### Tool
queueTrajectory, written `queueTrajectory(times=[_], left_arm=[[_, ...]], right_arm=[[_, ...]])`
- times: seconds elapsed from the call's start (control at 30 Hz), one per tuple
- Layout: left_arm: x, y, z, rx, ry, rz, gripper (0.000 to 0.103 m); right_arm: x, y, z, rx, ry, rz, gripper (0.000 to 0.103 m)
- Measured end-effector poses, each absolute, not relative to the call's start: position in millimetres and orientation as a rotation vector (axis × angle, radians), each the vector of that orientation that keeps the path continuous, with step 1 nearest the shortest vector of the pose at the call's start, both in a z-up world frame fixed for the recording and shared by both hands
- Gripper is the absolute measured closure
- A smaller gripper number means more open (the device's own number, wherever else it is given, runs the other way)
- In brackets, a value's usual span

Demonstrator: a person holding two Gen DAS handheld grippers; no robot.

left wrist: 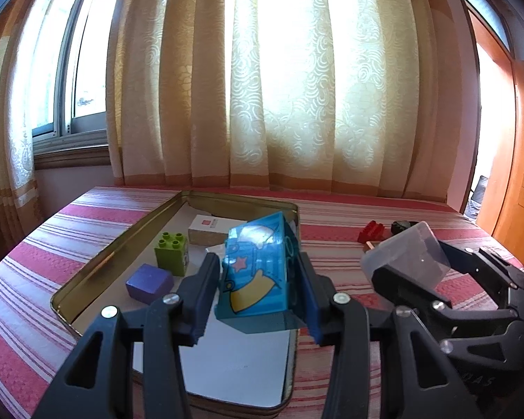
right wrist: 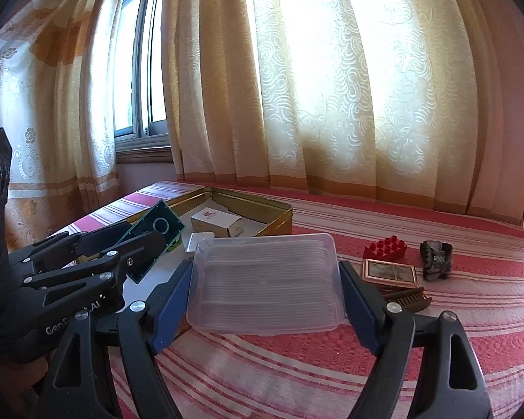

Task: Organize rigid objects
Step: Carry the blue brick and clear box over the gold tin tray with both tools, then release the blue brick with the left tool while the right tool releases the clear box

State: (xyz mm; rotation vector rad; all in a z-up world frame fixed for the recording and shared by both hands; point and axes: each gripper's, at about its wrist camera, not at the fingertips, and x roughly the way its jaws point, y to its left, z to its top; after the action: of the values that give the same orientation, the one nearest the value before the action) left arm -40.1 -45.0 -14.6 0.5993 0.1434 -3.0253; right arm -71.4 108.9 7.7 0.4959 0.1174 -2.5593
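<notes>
Left wrist view showed the left gripper (left wrist: 258, 279) clamped on a blue block (left wrist: 256, 272) at frame centre, above the gold tin (left wrist: 122, 237). Right wrist view showed the right gripper (right wrist: 267, 289) clamped on a clear plastic box (right wrist: 265, 282) at lower centre.

Two blocks (left wrist: 171, 253) and a carton (left wrist: 209, 229) are set inside the tin (left wrist: 118, 244). To its right, on the cloth (right wrist: 454, 317), a brick (right wrist: 385, 247), frame (right wrist: 389, 272) and comb (right wrist: 407, 299) are laid.
</notes>
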Motion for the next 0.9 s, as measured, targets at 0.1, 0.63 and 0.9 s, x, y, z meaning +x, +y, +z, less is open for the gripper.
queueTrajectory(times=[0.1,0.63,0.9], left_arm=[[-39,-47,-15,0.599,0.136,-3.015,0.059],[-32,-76,-17,0.593,0.158,-2.950,0.059],[-45,-106,-14,0.667,0.176,-2.873,0.059]], right_arm=[[-73,110,7,0.503,0.107,-2.556,0.021],[-78,89,3,0.545,0.160,-2.488,0.021],[-97,62,4,0.590,0.195,-2.409,0.021]])
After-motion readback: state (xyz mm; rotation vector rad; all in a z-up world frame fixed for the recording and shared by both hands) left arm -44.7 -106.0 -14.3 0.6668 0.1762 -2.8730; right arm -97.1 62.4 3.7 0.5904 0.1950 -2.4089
